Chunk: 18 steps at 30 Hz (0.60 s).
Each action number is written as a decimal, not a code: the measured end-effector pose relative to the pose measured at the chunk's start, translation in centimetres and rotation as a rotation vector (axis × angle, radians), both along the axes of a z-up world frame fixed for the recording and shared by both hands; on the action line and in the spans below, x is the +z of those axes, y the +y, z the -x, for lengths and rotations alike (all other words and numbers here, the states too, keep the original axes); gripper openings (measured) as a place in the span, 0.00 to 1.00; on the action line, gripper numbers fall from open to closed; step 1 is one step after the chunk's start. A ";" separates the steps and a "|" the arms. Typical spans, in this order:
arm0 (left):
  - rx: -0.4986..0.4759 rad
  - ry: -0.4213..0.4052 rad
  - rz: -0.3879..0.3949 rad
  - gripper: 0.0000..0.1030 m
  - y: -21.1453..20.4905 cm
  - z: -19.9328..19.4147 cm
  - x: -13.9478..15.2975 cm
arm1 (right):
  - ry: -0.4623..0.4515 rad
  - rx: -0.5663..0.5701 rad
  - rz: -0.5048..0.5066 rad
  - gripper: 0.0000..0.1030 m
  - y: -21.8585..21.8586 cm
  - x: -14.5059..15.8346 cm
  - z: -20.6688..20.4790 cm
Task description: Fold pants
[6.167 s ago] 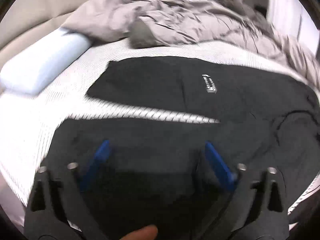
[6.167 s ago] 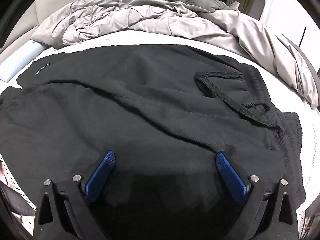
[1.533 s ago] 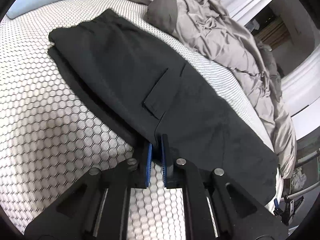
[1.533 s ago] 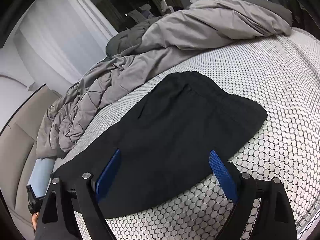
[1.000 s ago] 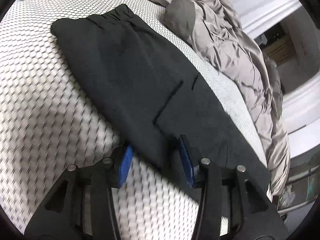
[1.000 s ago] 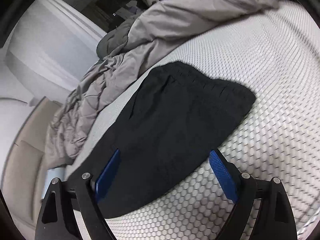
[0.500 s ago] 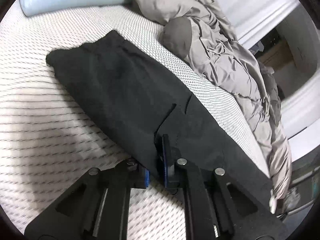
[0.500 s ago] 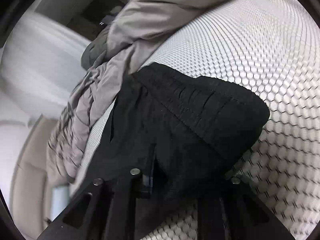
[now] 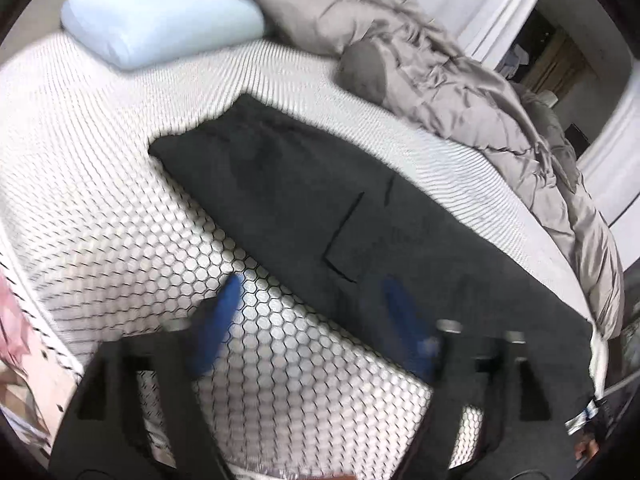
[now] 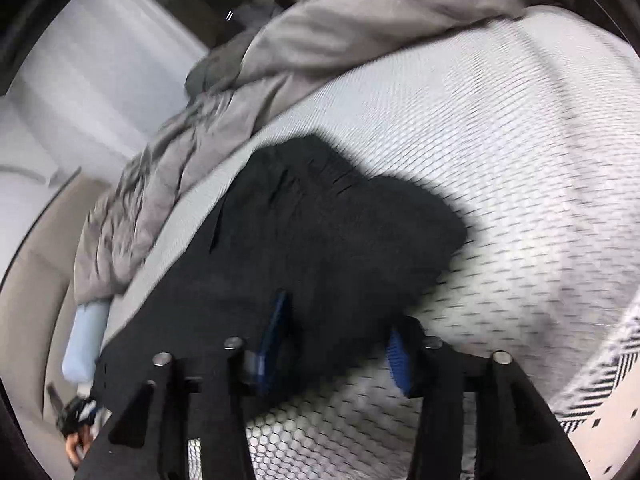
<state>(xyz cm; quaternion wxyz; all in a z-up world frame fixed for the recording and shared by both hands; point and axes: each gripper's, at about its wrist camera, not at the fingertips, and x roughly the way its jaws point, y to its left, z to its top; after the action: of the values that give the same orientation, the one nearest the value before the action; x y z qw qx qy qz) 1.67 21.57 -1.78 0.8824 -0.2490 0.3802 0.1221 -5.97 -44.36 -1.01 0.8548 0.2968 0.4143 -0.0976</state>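
Honeycomb-patterned mattress [image 9: 120, 216] under the pants [image 9: 320, 208], which lie as 1 long dark strip, legs stacked, grey duvet [image 9: 460, 92] beyond. My left gripper [image 9: 312, 320] is spread wide, gripping nothing, straddling the near edge. My right gripper [image 10: 336, 344] is parted near the waistband end [image 10: 352, 216], nothing clamped. Both views are blurred. Risk, as I judge it: pinching only the top layer, so the stacked legs slide apart during the next fold.

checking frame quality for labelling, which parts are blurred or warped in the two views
Left wrist view: the left tongs are smeared by motion, the pants fairly sharp, the mattress streaked at the far side, fisheye bending the edges. Right wrist view: blur all over, the duvet and pants soft, right tongs clearer.
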 end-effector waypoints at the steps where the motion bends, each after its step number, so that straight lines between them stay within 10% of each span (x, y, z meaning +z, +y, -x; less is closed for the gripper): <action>1: -0.014 -0.026 -0.027 0.83 -0.8 0.5 0.9 | -0.001 -0.054 0.043 0.50 -0.5 0.6 0.8; 4: -0.110 -0.095 -0.062 0.95 -3.9 0.9 2.8 | -0.048 -0.110 0.193 0.51 -0.1 3.3 2.0; 8: -0.242 -0.174 -0.102 0.99 -9.8 -0.1 3.6 | -0.057 0.020 0.351 0.84 4.2 5.1 0.6; 18: -0.737 -0.028 -0.234 0.99 -28.4 -5.9 -1.6 | 0.062 0.597 0.324 0.86 19.1 0.6 -7.9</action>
<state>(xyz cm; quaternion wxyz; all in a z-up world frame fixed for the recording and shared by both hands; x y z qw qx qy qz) 7.59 -6.87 -3.37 0.8945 0.0049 0.4157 -0.1642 1.96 -25.30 -0.41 0.8686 0.0197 0.4881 0.0835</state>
